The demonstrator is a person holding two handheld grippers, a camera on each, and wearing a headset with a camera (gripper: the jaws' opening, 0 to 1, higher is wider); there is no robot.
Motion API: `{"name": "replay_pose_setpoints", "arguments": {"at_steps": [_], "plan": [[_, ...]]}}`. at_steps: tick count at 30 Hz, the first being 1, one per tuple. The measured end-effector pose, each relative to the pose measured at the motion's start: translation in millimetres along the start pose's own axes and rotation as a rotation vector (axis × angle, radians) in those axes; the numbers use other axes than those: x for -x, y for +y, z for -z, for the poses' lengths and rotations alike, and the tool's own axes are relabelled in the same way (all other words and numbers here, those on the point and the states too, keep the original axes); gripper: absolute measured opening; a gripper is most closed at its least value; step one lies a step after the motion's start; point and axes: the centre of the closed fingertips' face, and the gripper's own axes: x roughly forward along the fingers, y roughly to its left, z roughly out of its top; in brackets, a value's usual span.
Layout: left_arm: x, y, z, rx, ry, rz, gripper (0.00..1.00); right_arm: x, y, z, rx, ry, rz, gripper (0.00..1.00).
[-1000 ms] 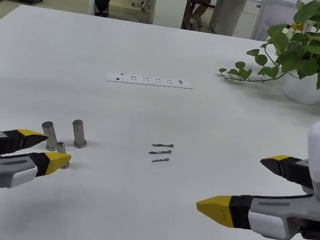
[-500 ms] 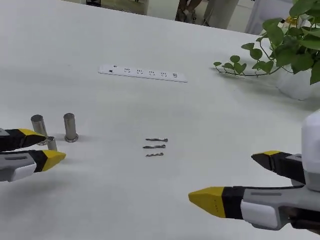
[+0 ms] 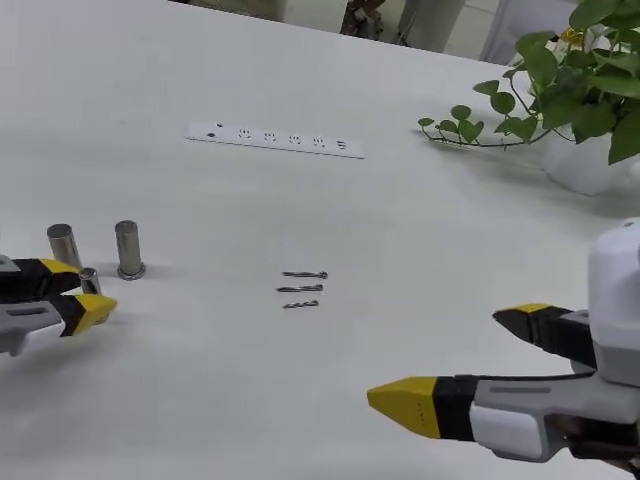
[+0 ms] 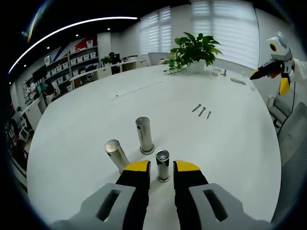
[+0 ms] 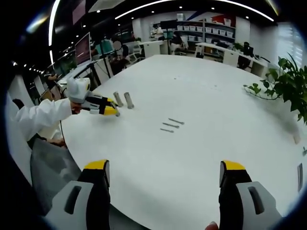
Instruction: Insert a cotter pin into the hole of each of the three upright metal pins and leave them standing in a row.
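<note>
Left gripper (image 3: 90, 288) is straddling the front metal pin (image 4: 162, 165), jaws parted, not squeezing, near-left of the power strip (image 3: 273, 141). Closing squarely and gently should be keeping it upright. Right gripper (image 5: 164, 167) is hanging wide open, empty; cotter pins (image 3: 302, 289) are lying nearside of the strip.

A white worktop (image 3: 300, 400) bears a power strip (image 3: 274, 140) toward its far edge and a potted plant (image 3: 580, 90) at the right. Beyond, blinds (image 4: 225, 24) cover bright windows (image 4: 158, 21) and shelves (image 5: 211, 28) line a wall.
</note>
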Motion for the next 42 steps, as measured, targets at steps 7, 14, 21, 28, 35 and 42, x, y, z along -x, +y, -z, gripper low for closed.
{"name": "replay_pose_setpoints", "arguments": {"at_steps": [7,14,21,28,35,42], "plan": [[1.3,-2.2,-4.4,0.004,-0.021,0.014,0.06,2.3,-0.4,1.1,-0.007,-0.003,0.006,0.93],[3.0,-5.7,-4.8,-0.050,-0.013,0.028,0.06,3.1,0.3,0.4,-0.007,-0.006,0.005,0.93],[8.2,-21.9,-15.2,-0.041,-0.042,0.066,0.05,4.3,0.9,0.2,-0.010,-0.015,0.004,0.93],[7.3,-56.0,-28.5,0.006,-0.090,0.152,0.05,4.4,5.3,0.1,-0.007,-0.032,-0.015,0.93],[0.3,-100.4,-31.9,-0.052,-0.090,0.247,0.05,-0.4,10.2,-2.9,-0.001,-0.038,-0.039,0.93],[-5.0,-124.7,-35.3,-0.076,-0.100,0.299,0.05,-3.4,12.0,-1.1,0.000,-0.033,-0.051,0.92]]}}
